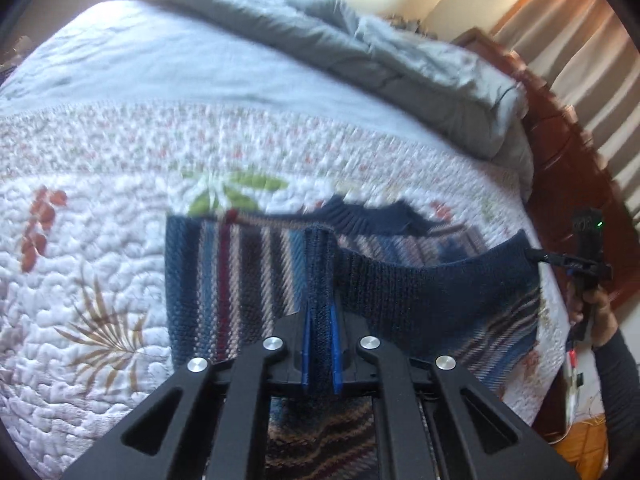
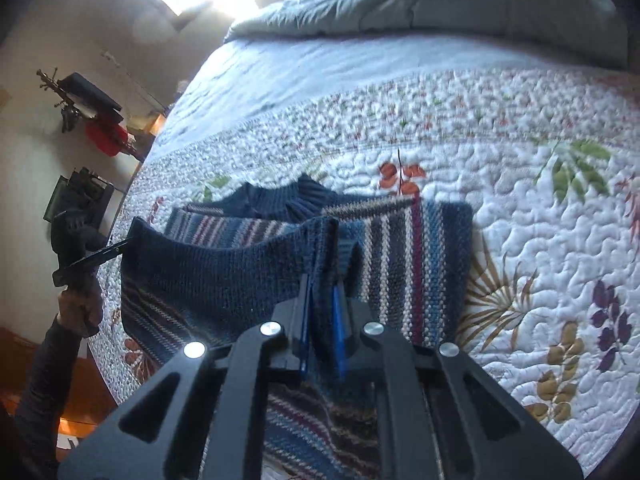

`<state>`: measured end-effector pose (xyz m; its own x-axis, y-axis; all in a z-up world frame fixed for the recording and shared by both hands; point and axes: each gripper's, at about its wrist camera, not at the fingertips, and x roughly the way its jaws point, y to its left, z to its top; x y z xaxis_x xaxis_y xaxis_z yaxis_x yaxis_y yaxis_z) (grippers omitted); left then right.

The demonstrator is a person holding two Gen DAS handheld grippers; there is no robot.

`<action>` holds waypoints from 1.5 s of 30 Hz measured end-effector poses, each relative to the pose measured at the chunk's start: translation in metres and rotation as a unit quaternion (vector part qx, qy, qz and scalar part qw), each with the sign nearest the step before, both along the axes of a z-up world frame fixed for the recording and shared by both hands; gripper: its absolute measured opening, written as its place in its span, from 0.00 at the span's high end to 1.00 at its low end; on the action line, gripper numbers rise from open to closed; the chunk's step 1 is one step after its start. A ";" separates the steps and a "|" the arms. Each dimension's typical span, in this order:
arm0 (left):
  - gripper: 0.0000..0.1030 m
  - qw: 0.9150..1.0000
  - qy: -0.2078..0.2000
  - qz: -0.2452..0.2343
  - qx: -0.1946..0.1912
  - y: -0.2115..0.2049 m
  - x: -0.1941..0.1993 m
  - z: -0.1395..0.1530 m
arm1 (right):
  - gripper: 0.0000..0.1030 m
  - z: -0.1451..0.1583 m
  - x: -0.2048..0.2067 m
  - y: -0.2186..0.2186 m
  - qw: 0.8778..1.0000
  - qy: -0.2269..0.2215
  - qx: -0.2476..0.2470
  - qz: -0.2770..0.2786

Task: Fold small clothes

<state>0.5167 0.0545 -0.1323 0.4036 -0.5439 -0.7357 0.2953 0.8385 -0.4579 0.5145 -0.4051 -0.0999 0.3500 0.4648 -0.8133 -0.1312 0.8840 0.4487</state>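
Rumpled duvet point(image 1: 420, 68) beyond striped sweater point(image 1: 240, 276)

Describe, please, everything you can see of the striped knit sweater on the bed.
The striped knit sweater is small, chunky wool by its look, with navy, blue, maroon and cream stripes and a ribbed navy collar. It lies on the floral quilt. Its near navy hem is lifted and stretched between the left gripper and the right gripper, each clamped on a pinched fold.

One sweater, two grippers, one bed

One striped sweater point(image 1: 240, 280) at centre frame; two grippers, left gripper point(image 1: 320, 344) and right gripper point(image 2: 322, 332); one quilted bed point(image 1: 120, 140); one grey duvet point(image 1: 360, 52) at top.
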 end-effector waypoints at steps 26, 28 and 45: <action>0.93 0.992 0.069 0.082 0.065 -0.005 0.122 -0.020 | 0.92 -0.040 0.109 0.002 0.991 0.029 -0.068 -0.112; 0.93 0.992 0.067 0.084 0.069 -0.005 0.130 -0.016 | 0.92 -0.042 0.114 0.000 0.990 0.030 -0.067 -0.117; 0.93 0.989 0.090 0.093 0.074 -0.013 0.154 -0.048 | 0.92 -0.070 0.138 -0.001 0.986 0.055 -0.084 -0.132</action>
